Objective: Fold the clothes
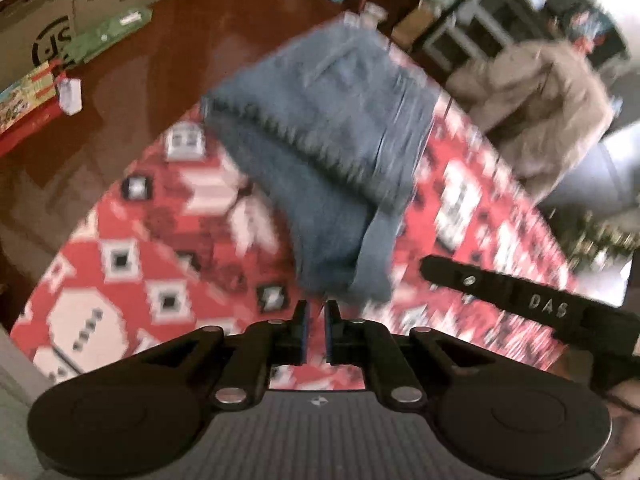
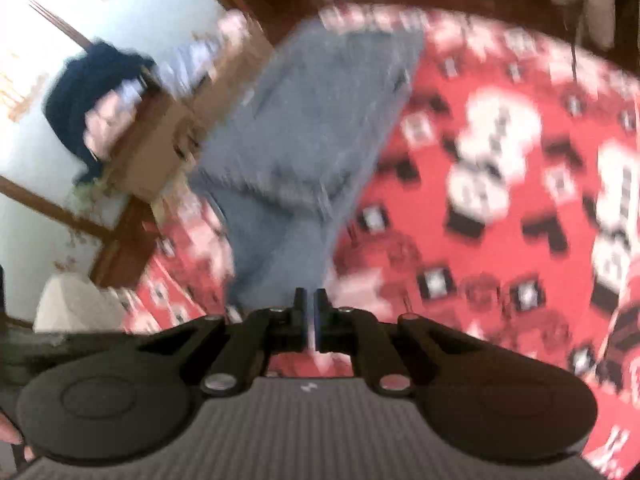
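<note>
Blue denim jeans (image 1: 320,140) lie folded on a red and white patterned rug (image 1: 140,264); both views are blurred. My left gripper (image 1: 316,308) is just short of the jeans' near end, its fingers drawn together to a thin gap with rug showing through. In the right wrist view the jeans (image 2: 304,140) stretch away from my right gripper (image 2: 311,300), whose fingers are also together with nothing seen between them; the near trouser end lies just left of its tips. A black part marked DAS (image 1: 532,300), belonging to the other gripper, crosses the left wrist view at lower right.
Cardboard boxes (image 1: 44,36) and flat packages stand on the dark wood floor (image 1: 160,60) beyond the rug. A beige coat (image 1: 540,108) hangs at the right. A cardboard box (image 2: 156,148) with a dark blue garment (image 2: 88,92) on it stands left of the rug.
</note>
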`<state>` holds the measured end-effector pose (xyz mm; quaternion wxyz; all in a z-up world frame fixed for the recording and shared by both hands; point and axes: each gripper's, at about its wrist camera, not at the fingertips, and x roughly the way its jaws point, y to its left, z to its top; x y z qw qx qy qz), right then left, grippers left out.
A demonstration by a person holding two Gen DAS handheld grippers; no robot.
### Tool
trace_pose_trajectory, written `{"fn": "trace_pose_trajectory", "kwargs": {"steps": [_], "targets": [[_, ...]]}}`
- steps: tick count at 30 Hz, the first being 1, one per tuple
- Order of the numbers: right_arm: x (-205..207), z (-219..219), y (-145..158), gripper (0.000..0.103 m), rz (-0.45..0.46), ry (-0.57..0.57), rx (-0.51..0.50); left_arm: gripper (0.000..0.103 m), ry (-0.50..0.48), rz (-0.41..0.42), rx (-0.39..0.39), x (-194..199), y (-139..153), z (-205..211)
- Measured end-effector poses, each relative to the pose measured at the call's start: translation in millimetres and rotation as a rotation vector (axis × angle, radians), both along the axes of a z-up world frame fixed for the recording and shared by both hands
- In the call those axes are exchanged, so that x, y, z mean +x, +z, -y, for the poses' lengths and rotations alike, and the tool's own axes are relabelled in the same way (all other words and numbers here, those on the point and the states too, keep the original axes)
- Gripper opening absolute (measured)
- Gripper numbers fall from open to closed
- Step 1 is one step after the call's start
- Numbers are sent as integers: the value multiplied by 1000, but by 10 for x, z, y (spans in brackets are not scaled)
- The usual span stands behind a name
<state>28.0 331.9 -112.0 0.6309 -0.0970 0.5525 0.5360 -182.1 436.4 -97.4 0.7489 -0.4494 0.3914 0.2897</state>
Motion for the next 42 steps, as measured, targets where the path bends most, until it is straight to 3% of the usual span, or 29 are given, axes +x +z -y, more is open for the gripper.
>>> {"fn": "trace_pose_trajectory", "kwargs": {"steps": [3,7,10,15,21,26,30,36,42], "targets": [[-51,-240,-24,3,-25,55,33,5,-12,22,15,-9,62,-11],[-224,-350,-366,1,-40,152,-65,2,-36,-6,0,-8,-20,63],[-289,-203,-484,0,-47,161,-87,1,-54,-27,-11,-7,-81,118],[-154,-177,-246,4,-9,121,-47,2,-83,-61,-29,-6,-183,211],[51,-195,35,9,45,67,2,2,-22,-14,49,194,-16,-109],[660,-620,187,9,168,2,45,2,45,36,96,454,48,-544],[1178,-1076,144,9,239,-21,62,2,66,50,148,724,96,-871],[1581,-1749,-163,9,201,-9,71,2,50,48,172,1197,39,-1401],[1738,-2321,-530,5,104,8,76,2,-43,40,181,1764,-79,-1845]]}}
